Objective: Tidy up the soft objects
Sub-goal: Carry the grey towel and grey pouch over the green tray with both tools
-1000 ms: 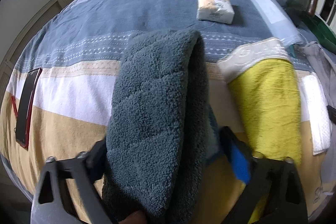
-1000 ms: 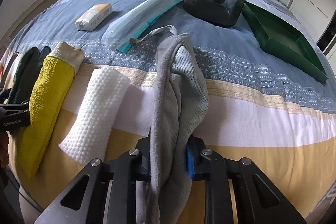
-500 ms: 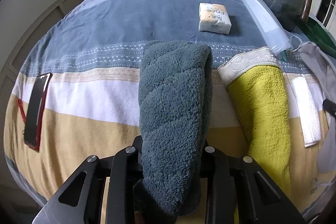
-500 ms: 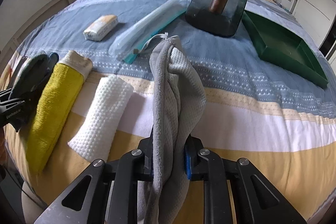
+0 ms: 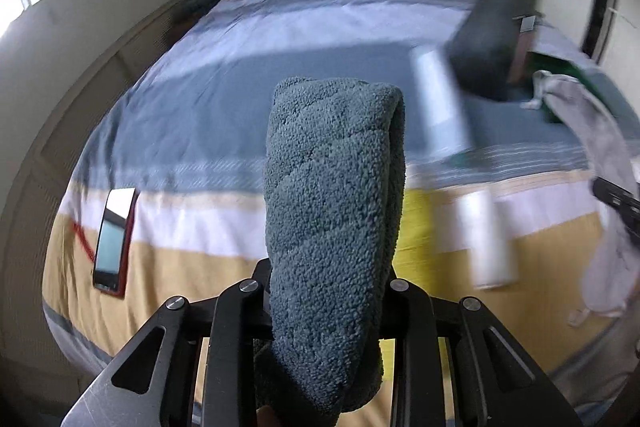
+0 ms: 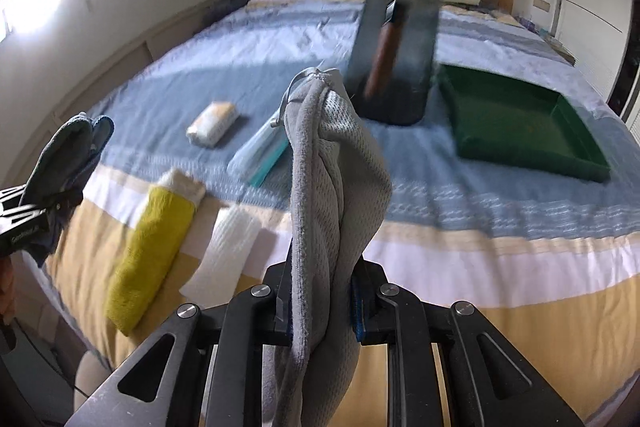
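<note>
Blurred white lettering, left tool (image 6: pixel 24 227)

Left gripper (image 5: pixel 328 291) clamped; right gripper (image 6: pixel 320 291) clamped.

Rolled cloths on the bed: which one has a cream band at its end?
The yellow towel. Its far end carries a cream band; the white waffle cloth beside it is plain white all along. The other two cloths are held in the grippers.
</note>
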